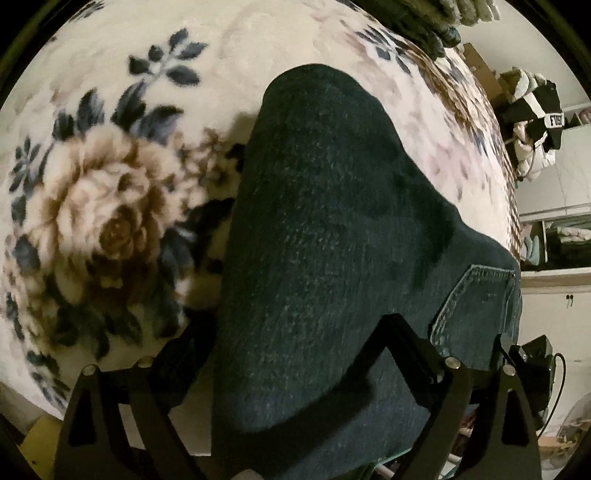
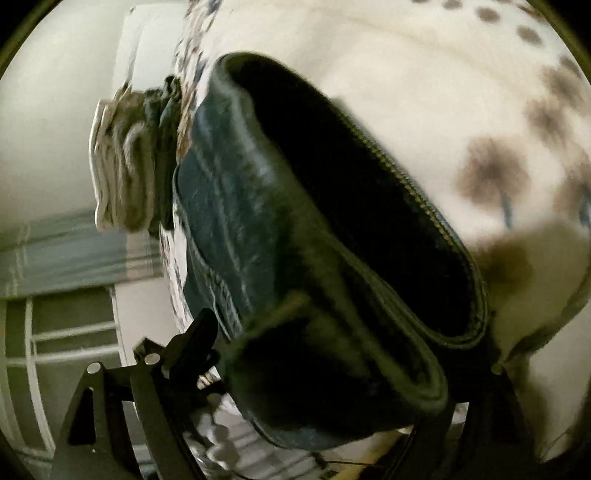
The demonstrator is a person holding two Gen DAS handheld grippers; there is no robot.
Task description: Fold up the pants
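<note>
Dark blue jeans (image 1: 332, 221) lie on a cream floral fleece blanket (image 1: 110, 166), running away from the left wrist camera, with a stitched back pocket (image 1: 476, 306) at the lower right. My left gripper (image 1: 291, 354) straddles the near end of the denim; cloth fills the gap and hides the fingertips. In the right wrist view the jeans' waistband end (image 2: 332, 258) with its open zipper (image 2: 406, 184) is bunched right in front of the camera. My right gripper (image 2: 317, 369) has the denim between its fingers, its tips buried in the fabric.
A pile of folded clothes (image 1: 417, 18) sits at the blanket's far edge; it also shows in the right wrist view (image 2: 122, 166). A black and white garment (image 1: 532, 118) hangs beyond the bed's right edge. A white wall and shelving (image 2: 55, 295) lie to the left.
</note>
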